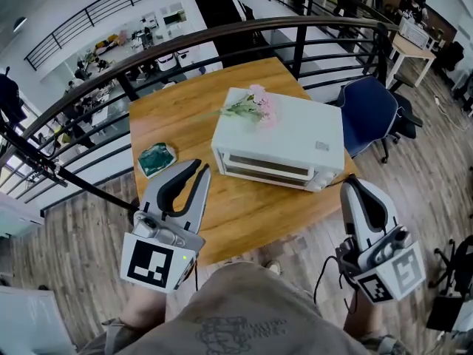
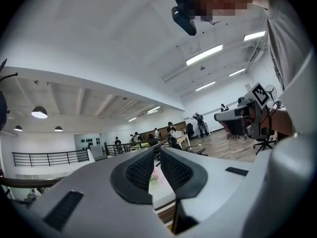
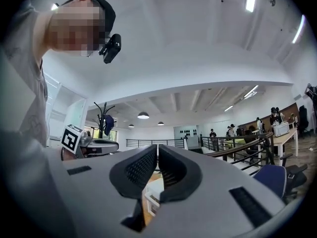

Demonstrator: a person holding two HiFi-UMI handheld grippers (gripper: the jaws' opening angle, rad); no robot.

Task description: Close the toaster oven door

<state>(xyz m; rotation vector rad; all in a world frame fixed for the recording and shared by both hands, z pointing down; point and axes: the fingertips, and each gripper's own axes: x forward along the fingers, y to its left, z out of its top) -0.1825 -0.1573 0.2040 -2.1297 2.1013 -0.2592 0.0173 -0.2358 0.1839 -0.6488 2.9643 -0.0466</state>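
A white toaster oven stands on the wooden table, its glass door up against the front, facing me. A pink flower sprig lies on its top. My left gripper hovers over the table's near left edge, fingertips together, nothing held. In the left gripper view its pads nearly meet, with a sliver of the oven below them. My right gripper is off the table's right corner, shut and empty. Its own view shows the pads closed.
A green dish-like object sits on the table's left side. A blue office chair stands to the right of the table. A dark metal railing curves behind the table, and wood flooring lies below me.
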